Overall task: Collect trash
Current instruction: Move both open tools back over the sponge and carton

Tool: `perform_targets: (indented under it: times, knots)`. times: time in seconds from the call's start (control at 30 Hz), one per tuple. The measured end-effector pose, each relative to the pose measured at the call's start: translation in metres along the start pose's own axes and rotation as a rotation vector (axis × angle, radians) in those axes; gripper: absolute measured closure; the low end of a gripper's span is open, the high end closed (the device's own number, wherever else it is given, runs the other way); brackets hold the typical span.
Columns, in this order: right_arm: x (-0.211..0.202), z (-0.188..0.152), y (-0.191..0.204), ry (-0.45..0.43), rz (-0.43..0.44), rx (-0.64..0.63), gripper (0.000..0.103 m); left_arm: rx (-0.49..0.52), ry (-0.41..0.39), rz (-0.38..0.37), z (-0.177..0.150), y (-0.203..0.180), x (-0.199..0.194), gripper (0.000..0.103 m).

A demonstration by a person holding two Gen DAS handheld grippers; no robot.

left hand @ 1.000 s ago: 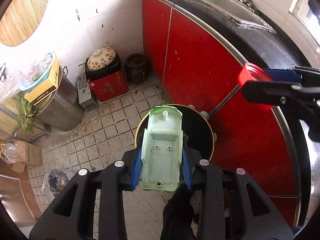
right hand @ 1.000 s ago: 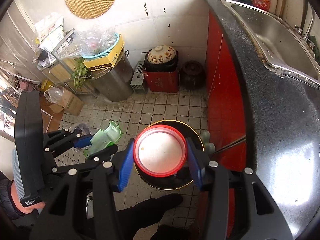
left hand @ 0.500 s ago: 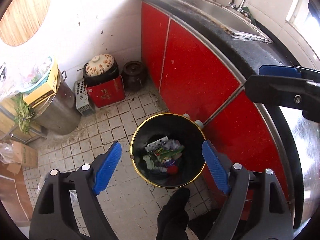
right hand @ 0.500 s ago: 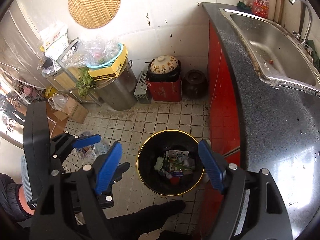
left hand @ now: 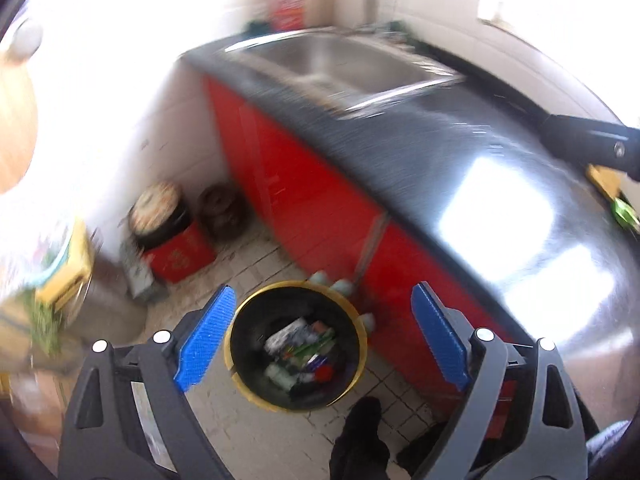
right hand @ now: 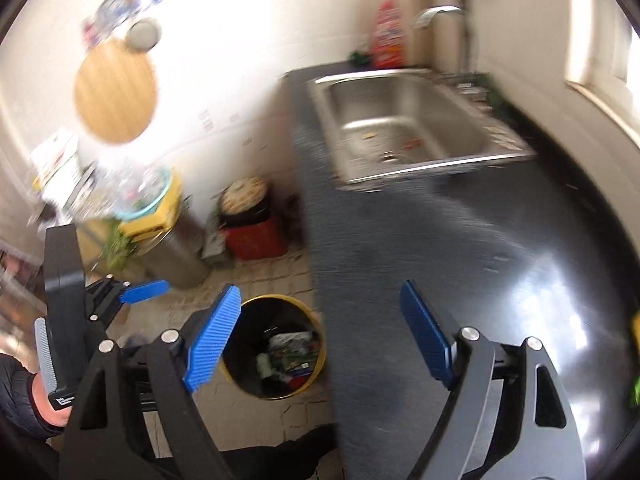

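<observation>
The dark desk [right hand: 460, 248] fills the right of both views; the bin [left hand: 296, 344], low centre, holds the trash [left hand: 300, 348]. Left gripper [left hand: 320, 336] and right gripper [right hand: 320, 332] are opening, empty. Best sweep slowly toward the yellow scrap [left hand: 606, 178] at right edge.

We see both fisheye views smeared by motion blur. Daylight from the window at the upper right burns out the white tiled wall [left hand: 120, 60] and glares off the glossy black stone countertop [left hand: 500, 208]. Edges curve into dark vignetted corners, while the nearby blue-padded grippers look sharp.
</observation>
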State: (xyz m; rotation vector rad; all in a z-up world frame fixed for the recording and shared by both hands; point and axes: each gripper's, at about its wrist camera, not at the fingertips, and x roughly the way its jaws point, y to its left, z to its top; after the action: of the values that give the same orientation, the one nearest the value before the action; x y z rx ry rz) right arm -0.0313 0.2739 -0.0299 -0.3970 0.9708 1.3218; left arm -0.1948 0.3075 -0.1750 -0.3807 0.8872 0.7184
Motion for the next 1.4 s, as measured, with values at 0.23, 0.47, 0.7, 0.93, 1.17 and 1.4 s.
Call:
perform_targets:
  times: [0.23, 0.47, 0.7, 0.93, 1.17, 1.4]
  knots:
    - [-0.122, -0.071, -0.128, -0.132, -0.369, 0.343, 0.023, 0.367, -0.087, -0.245, 0.054, -0.145, 0.003, 0.014]
    - [-0.24, -0.202, -0.2, -0.192, -0.678, 0.699, 0.023, 0.68, -0.16, -0.514, 0.058, -0.308, -0.015, 0.014]
    - [-0.301, -0.295, -0.216, -0.213, -0.804, 0.913, 0.023, 0.83, -0.165, -0.644, 0.031, -0.396, -0.03, 0.014]
    - [-0.295, -0.292, -0.234, -0.212, -0.773, 0.929, 0.023, 0.862, -0.137, -0.629, 0.026, -0.416, -0.017, 0.014]
    - [-0.268, -0.259, -0.279, -0.204, -0.679, 0.901, 0.023, 0.809, -0.107, -0.559, 0.065, -0.427, 0.023, 0.014]
    - [-0.221, -0.225, -0.35, -0.165, -0.601, 0.899, 0.023, 0.764, -0.081, -0.523, 0.121, -0.472, 0.083, 0.014]
